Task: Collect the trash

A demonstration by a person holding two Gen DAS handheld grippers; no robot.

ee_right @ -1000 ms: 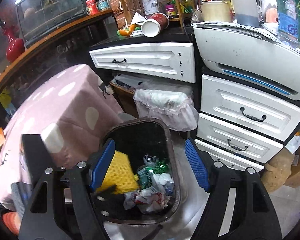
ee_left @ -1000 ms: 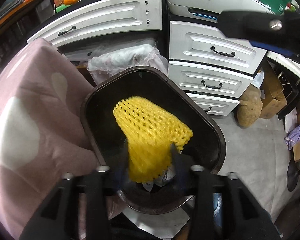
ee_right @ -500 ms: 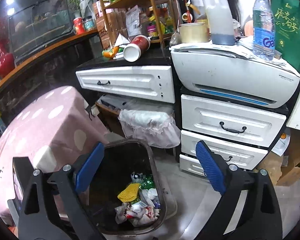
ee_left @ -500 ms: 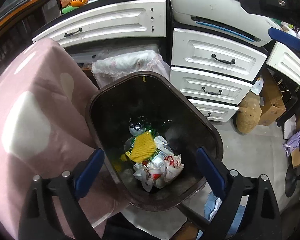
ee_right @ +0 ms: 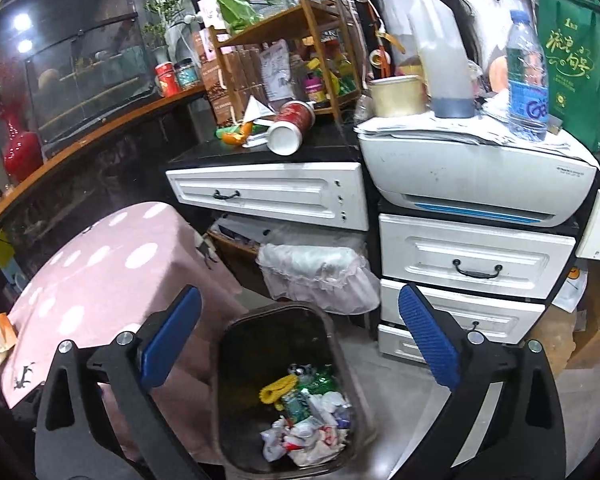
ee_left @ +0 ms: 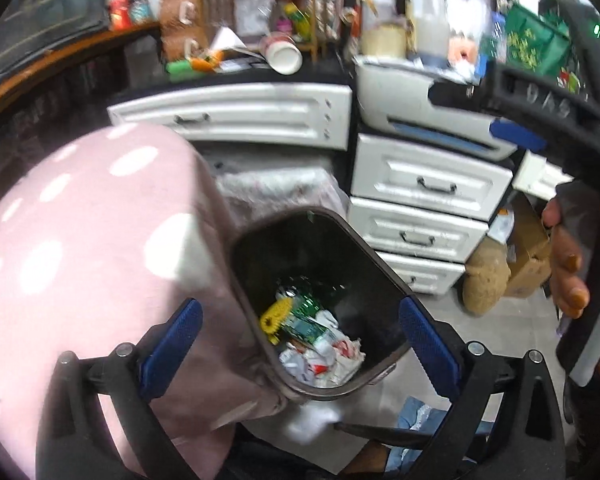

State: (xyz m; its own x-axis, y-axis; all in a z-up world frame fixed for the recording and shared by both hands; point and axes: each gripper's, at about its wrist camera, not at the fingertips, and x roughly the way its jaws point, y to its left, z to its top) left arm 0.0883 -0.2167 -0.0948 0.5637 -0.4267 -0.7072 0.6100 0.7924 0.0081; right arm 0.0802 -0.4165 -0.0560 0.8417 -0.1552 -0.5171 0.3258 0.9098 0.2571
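A dark plastic bin [ee_left: 374, 258] stands on the floor beside pink cloth. Inside it lie a yellow foam net [ee_left: 276, 312] and crumpled white and green wrappers [ee_left: 324, 356]. My left gripper [ee_left: 299, 302] hangs above the bin, jaws opening wide with nothing between the blue pads. The right wrist view shows the same bin [ee_right: 276, 311], net [ee_right: 278, 386] and wrappers [ee_right: 304, 436] lower down. My right gripper [ee_right: 300, 290] is higher above it, jaws opening too, nothing between them. Its blue pad [ee_left: 516, 136] and the hand [ee_left: 568, 264] holding it show at the right of the left view.
Pink dotted cloth [ee_right: 112, 272] drapes furniture left of the bin. White drawers [ee_right: 476, 260] and a printer [ee_right: 476, 176] stand behind, with a frilled, plastic-lined basket [ee_right: 316, 264] under the counter. A tipped cup [ee_right: 290, 128] lies on the counter. Cardboard boxes [ee_left: 528, 256] sit at the right.
The yellow net left my left gripper and dropped into the bin. Both grippers opened wide and rose away from the bin.
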